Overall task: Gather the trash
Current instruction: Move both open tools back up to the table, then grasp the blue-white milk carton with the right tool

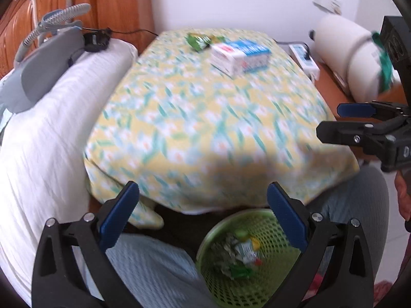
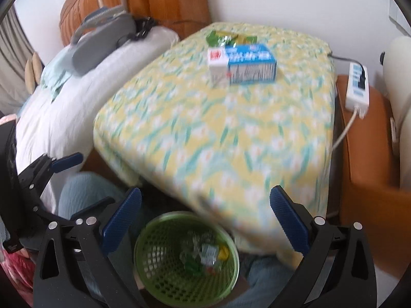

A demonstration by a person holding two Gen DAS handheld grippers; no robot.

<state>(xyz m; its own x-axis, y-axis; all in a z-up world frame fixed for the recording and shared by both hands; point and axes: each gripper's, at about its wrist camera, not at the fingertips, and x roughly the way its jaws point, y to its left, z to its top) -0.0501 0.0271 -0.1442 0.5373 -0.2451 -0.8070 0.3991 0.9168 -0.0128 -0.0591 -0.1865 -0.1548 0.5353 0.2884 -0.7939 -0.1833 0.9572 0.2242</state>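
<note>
Nearest the lens: blue-padded fingers of the left gripper (image 1: pixel 203 215), spread wide and empty, above a green mesh basket (image 1: pixel 218 233) already holding crumpled wrappers. Same for the right gripper (image 2: pixel 205 220): spread wide, nothing between the pads, over the same basket (image 2: pixel 154 233), which sits between the knees of a seated person.

Remaining trash on the far half of a small table under a yellow floral cloth (image 2: pixel 231 133): a blue-and-white carton (image 2: pixel 244 64) lying on its side, and just behind it, possibly touching, a crumpled green wrapper (image 2: pixel 218 37). Both well apart from the grippers. Heavy blur, so print and finer detail unreadable.

Carton: probably light if empty, thin card walls, likely to dent under a hard squeeze; best taken across the narrow width, mid-length, with the pads flat on opposite faces. Smooth coating possibly slippery.

Wrapper: nearly weightless, soft, crinkly; better pinched at a raised fold than scooped off the cloth, with care not to snag the fabric.
</note>
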